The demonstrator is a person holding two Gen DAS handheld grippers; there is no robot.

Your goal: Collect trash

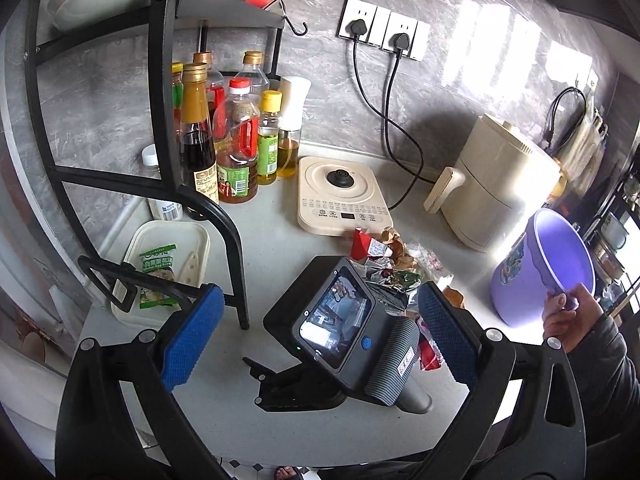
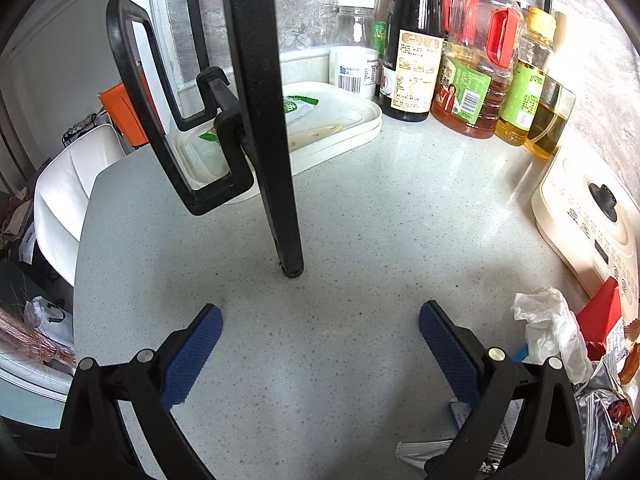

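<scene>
1. From the left wrist view, the other gripper's camera body (image 1: 348,332) covers much of the trash pile (image 1: 394,268); only its far part shows, so the items underneath cannot be told apart
2. In the right wrist view the pile is cut off at the lower right edge of the picture; a flat printed packet (image 2: 436,450) lies partly under the right finger
3. The purple bucket (image 1: 548,268) runs into glare on its right side; a hand (image 1: 568,316) grips its rim, the sleeve dark
4. The trash sits on the countertop (image 2: 340,240) in front of the cream cooker base (image 1: 342,196), toward the counter's right part: a red carton (image 1: 364,244), crumpled brown paper, silver foil wrappers, a green wrapper, and a crumpled white tissue (image 2: 548,328)
5. The pile looks loose and crinkled, shiny foil mixed with soft paper
6. The left gripper (image 1: 320,332) has its blue ribbed pads spread wide, holding nothing; the right gripper (image 2: 320,344) is likewise spread wide over bare speckled counter, just beside the tissue
7. A black metal rack leg (image 2: 280,160) stands on the counter; behind it lie a white plastic tray (image 2: 336,120) and glass and plastic bottles (image 2: 472,60) along the back edge
</scene>
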